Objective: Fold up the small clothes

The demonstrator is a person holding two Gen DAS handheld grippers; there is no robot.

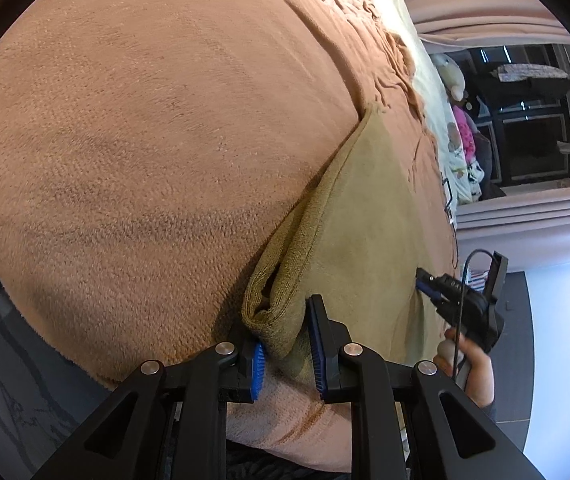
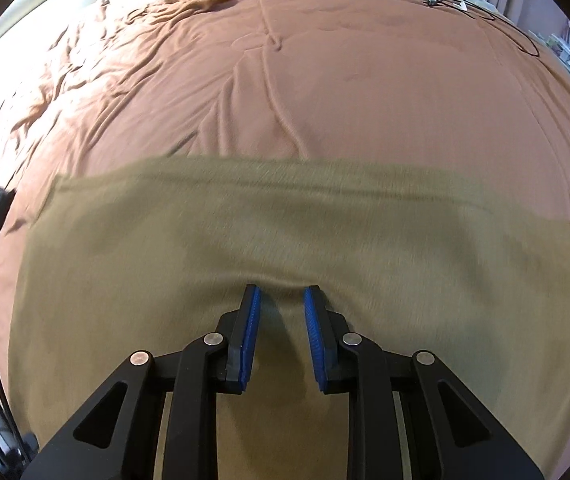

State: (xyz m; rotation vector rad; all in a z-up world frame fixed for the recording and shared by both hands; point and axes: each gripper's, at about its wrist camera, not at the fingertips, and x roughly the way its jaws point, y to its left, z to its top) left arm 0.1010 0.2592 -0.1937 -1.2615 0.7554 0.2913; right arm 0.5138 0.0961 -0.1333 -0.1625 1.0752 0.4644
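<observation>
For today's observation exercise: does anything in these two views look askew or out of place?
Yes. The olive cloth bunches into a thick rumpled fold at the left gripper, not flat on the orange blanket.

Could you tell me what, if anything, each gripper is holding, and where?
Neither grips firmly: the left gripper straddles the olive cloth's bunched corner; the right gripper is open on it.
</observation>
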